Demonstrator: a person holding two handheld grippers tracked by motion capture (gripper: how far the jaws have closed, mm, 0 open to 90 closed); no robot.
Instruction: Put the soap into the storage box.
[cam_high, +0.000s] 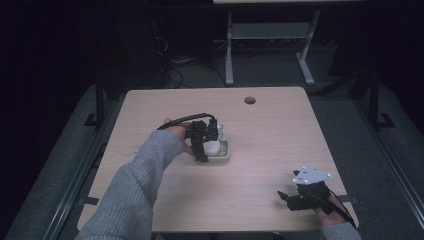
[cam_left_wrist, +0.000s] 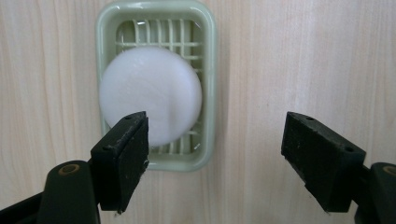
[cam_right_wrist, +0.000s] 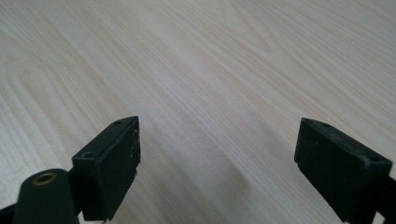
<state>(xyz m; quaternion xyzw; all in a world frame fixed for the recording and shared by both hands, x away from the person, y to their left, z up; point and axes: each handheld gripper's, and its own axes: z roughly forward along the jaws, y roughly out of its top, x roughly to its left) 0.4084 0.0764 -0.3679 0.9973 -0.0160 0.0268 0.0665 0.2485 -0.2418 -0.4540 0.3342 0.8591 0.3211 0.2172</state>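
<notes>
soap (cam_left_wrist: 150, 95), round and white, lies in the pale green slatted dish (cam_left_wrist: 209, 70) on the wooden table (cam_high: 270, 145). left gripper (cam_left_wrist: 215, 140) hovers above it, jaws wide apart, holding nothing, one jaw over the soap's edge. right gripper (cam_right_wrist: 217, 154), jaws likewise spread, sits well apart near the table's near right corner.

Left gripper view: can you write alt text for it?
A round white soap bar lies in a pale green slatted soap dish on a light wooden table. The left hand-held gripper is open above it, one jaw overlapping the soap's edge.
</notes>
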